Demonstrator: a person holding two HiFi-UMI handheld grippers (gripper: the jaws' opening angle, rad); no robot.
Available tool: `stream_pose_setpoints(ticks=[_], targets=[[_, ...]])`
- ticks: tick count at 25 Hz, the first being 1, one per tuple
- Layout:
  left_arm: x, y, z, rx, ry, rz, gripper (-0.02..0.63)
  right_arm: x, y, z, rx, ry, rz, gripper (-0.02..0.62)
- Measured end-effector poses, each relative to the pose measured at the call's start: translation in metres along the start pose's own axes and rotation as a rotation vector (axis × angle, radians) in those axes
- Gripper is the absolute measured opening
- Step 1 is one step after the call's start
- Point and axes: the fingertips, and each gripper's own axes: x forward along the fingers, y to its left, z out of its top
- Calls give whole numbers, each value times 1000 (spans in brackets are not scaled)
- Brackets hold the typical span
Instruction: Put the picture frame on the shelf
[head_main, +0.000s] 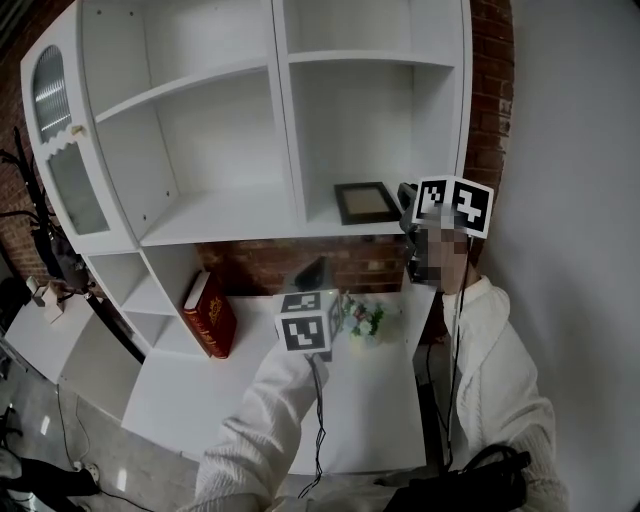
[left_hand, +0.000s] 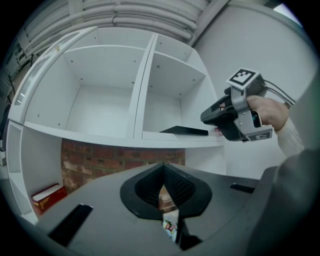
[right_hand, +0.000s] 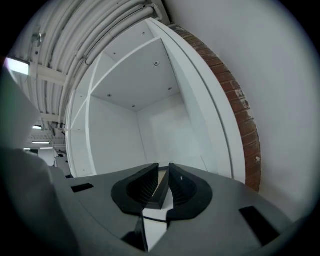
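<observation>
Picture frame (head_main: 365, 202): laid flat on the bottom board of the right-hand open compartment of the shelf unit (head_main: 285, 110).
Right gripper (right_hand: 161, 181): held at the right end of that same compartment. Its fingers are pressed onto the frame's dark edge, which is seen pinched between them in the right gripper view.
Hand (left_hand: 267, 112): wrapped round the right gripper's body, beside the shelf unit's right wall.
Left gripper (head_main: 315, 272): held below the shelf unit's frame compartment. Its fingertips are brought together and nothing is pinched between them.
Table (head_main: 370, 400): a white top, set under the shelf unit.
Flowered object (head_main: 365, 320): stood on the table, beneath the frame's compartment.
Red book (head_main: 210, 313): leaned in a low compartment at the shelf unit's left side.
Brick wall (head_main: 300, 262): seen behind the shelf unit, between its wide board and the table.
</observation>
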Motion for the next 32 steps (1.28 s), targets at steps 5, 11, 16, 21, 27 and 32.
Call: stream_pose_setpoints(ticks=[5,11,16,21,27,32], targets=[[-8,-10,-10,3,5,-7,8,-29,-4,-25,28,-9,53,72],[-11,-25,-33,-10,40,-30,8,-47,-11,-63,1,2,47,72],[-18,-47,-75,1,111,-75,8,-50,-19,-118,-28,68,12,72],[-33,-57,-108,-60,159,-93,8,-55,-26,-176,-55,131,-23,66],[-65,-60,-154,-82,202,-90,8,-74,-5,-263,-14,220,-18,52],[-89,-60,-196,-79,269,-94,8,-98,2,-322,61,289,-34,40]])
